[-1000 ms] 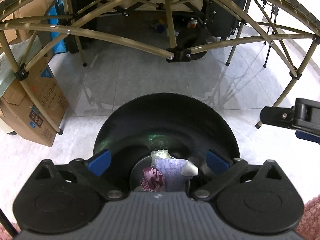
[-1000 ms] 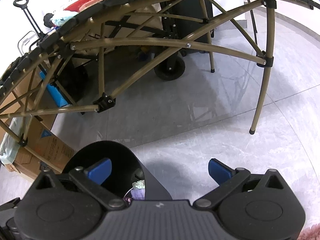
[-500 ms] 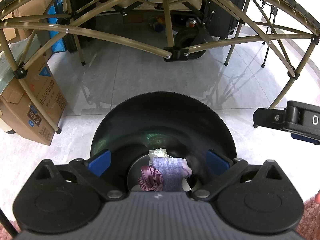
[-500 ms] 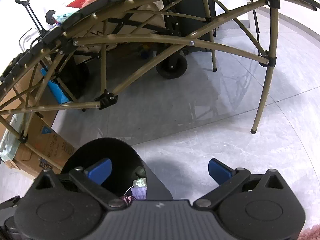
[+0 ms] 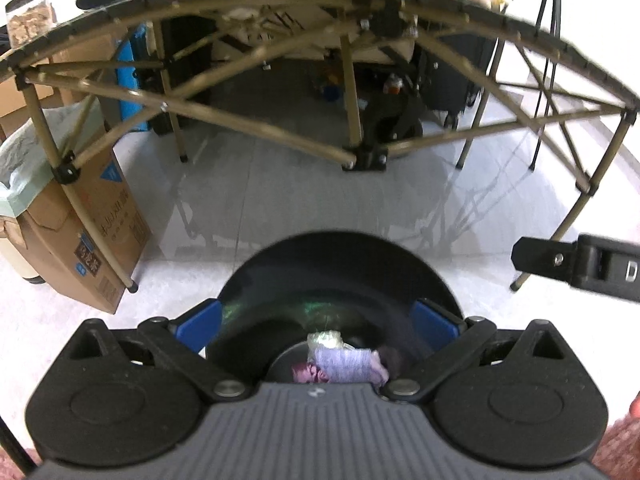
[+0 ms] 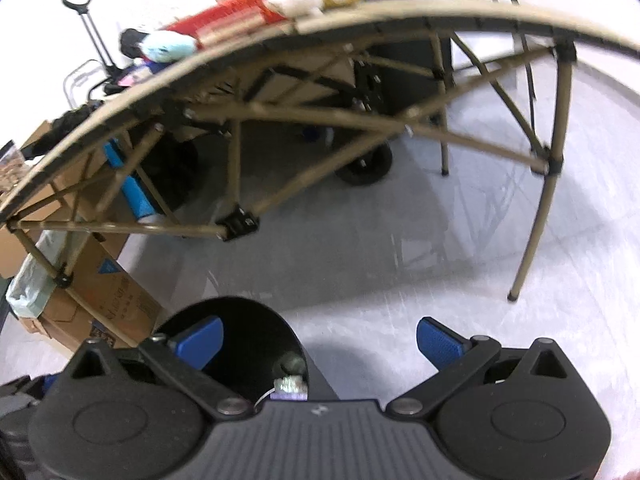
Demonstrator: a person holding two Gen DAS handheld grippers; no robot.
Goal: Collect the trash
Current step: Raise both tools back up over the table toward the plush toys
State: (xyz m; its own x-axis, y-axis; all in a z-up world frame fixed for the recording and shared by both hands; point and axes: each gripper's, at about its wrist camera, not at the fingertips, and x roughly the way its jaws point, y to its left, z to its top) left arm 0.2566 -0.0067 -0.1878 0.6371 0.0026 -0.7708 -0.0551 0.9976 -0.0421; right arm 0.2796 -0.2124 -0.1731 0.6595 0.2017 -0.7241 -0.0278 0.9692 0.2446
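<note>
A black round bin (image 5: 340,276) stands on the pale floor just below my left gripper (image 5: 318,322), which is open, its blue fingertips level with the bin's two sides. Inside lie a lilac cloth scrap (image 5: 344,364), a pink crumpled piece (image 5: 306,372) and a pale green wad (image 5: 324,338). In the right wrist view the bin (image 6: 244,332) sits at lower left, some trash (image 6: 290,386) showing in it. My right gripper (image 6: 320,340) is open and empty over bare floor beside the bin. Its black body (image 5: 580,268) shows at the right of the left wrist view.
A folding table with an olive strut frame (image 5: 352,156) arches over the floor ahead, with items on its top (image 6: 240,20). A cardboard box (image 5: 92,240) with a green liner stands left. A black wheeled cart (image 6: 364,168) sits under the table. Pink rug (image 5: 620,448) lies at the near edge.
Both views have lifted and tilted up, so the tabletop and the things on it now show. The bin sits lower in each view. Both grippers stay open.
</note>
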